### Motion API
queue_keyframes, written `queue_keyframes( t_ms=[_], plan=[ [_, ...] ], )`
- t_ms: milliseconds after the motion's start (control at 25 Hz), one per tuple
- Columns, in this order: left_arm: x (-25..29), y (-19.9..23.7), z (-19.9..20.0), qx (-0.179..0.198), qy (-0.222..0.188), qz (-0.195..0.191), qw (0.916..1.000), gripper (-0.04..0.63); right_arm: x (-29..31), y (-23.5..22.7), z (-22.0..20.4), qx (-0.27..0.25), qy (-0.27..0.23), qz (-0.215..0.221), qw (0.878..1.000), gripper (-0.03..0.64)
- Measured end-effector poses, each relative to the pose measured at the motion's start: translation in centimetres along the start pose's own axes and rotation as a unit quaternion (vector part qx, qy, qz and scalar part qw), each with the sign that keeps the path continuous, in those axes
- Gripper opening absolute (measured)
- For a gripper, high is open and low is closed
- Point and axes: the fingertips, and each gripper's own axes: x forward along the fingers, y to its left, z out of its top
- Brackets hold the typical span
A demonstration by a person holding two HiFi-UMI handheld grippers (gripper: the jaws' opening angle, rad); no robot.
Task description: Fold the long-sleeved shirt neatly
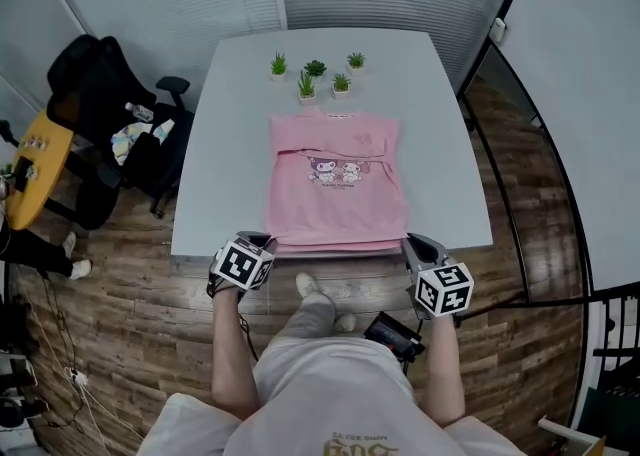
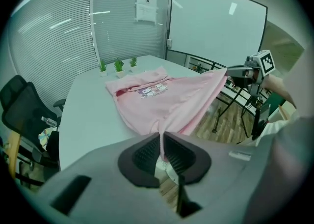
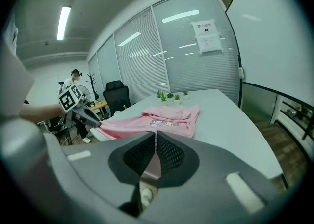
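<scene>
A pink long-sleeved shirt (image 1: 338,179) with a cartoon print lies on the white table (image 1: 220,144), sleeves folded in across the chest. Its bottom hem is at the near table edge, lifted off the surface. My left gripper (image 1: 262,241) is shut on the hem's left corner; in the left gripper view the cloth (image 2: 162,93) runs up from between the pads (image 2: 149,152). My right gripper (image 1: 410,242) is shut on the right corner, and pink cloth (image 3: 162,122) stretches away from its jaws (image 3: 155,142). Each gripper shows in the other's view: right gripper (image 2: 245,73), left gripper (image 3: 81,112).
Several small potted plants (image 1: 312,74) stand at the table's far edge beyond the collar. A black office chair (image 1: 100,114) and a yellow instrument (image 1: 35,169) are on the left. A dark device (image 1: 395,334) lies on the wooden floor by my feet. A glass railing (image 1: 530,144) runs along the right.
</scene>
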Motion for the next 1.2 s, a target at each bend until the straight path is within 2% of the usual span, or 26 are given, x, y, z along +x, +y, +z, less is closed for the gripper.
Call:
queue_keyframes(
  t_ms=[200,440,720,1200],
  plan=[
    [-1.5,0.1,0.6,0.004,0.001,-0.005,1.0000,0.031,-0.7,0.7,2.0,-0.010,-0.017,0.000,1.000,0.020],
    [-2.9,-0.3,0.5,0.012,0.021,-0.019,0.9995,0.031,-1.5,1.4,3.2,-0.021,-0.023,0.008,0.999,0.020],
    [-5.7,0.0,2.5,0.038,0.010,0.005,0.9992,0.031,-2.9,1.4,3.5,-0.019,-0.030,0.022,0.999,0.020],
    [-6.0,-0.6,3.1,0.038,0.009,0.012,0.9992,0.029,-2.9,0.4,4.4,-0.003,-0.047,0.030,0.998,0.020]
  ],
)
